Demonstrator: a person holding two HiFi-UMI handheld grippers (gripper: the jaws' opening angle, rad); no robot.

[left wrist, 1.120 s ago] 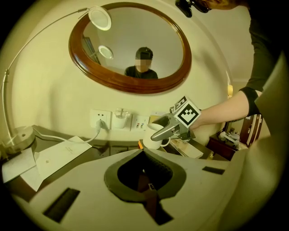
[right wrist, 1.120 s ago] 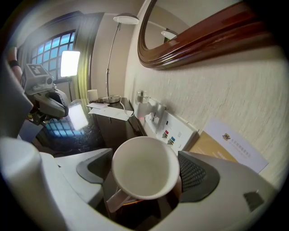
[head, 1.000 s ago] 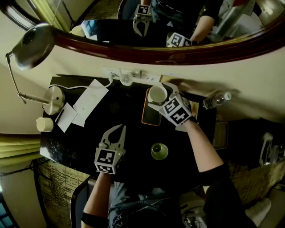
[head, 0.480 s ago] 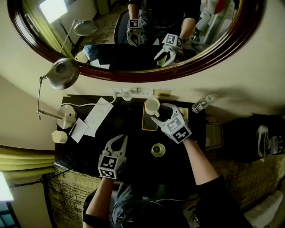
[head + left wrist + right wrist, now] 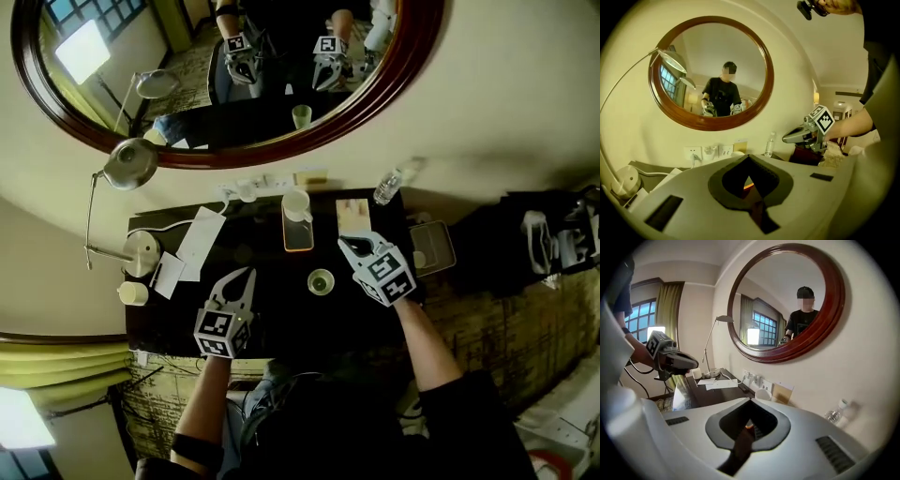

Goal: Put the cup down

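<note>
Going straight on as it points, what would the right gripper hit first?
Probably the white cup on the orange-rimmed tray, in line with the right gripper, just closed empty; depth unclear, the tray may come first.

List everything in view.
Oval wood-framed mirror: one, reddish-brown, wall above desk.
Dark desk: one, black, under mirror.
White ceramic cup: one, white, on tray.
Orange-rimmed tray: one, dark, desk's back.
Small green cup: one, green, desk centre.
Silver desk lamp: one, silver, desk's left.
Clear plastic bottle: one, clear, back right, by wall.
Paper sheets: several, white, beside lamp.
Left gripper: one, grey, shut, empty.
Right gripper: one, grey, just closed, empty, beside green cup.
</note>
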